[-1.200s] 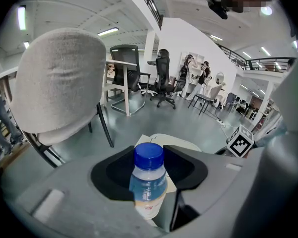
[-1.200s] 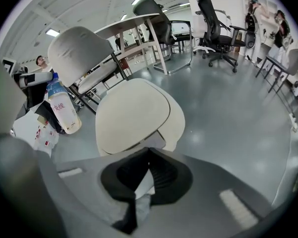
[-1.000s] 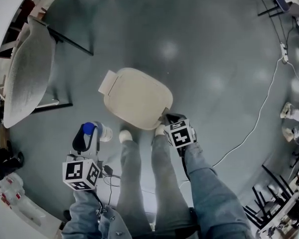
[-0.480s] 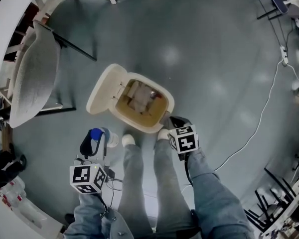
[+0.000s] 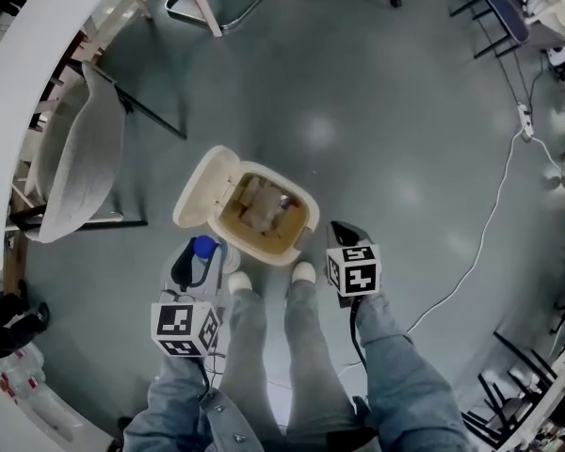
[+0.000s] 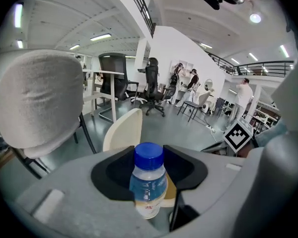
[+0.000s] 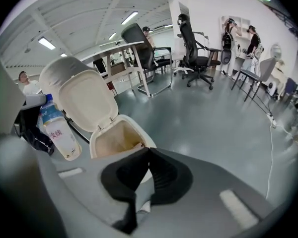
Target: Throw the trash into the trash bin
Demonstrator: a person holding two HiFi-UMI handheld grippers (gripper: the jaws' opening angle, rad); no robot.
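Trash bin (image 5: pixel 307 206) lid (image 5: pixel 202 185): flat shut a second ago, now swung open and standing at the far-left side, with pale litter showing inside. Left gripper (image 5: pixel 196 255) with its bottle (image 5: pixel 204 249) has come up to the bin's near-left rim. Right gripper (image 5: pixel 339 230), earlier at the bin's near-right corner, has lifted clear of it.

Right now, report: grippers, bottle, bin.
Left gripper shut on bottle, beside the bin, not over it. Right gripper shut, empty. Lid up, opening unblocked.
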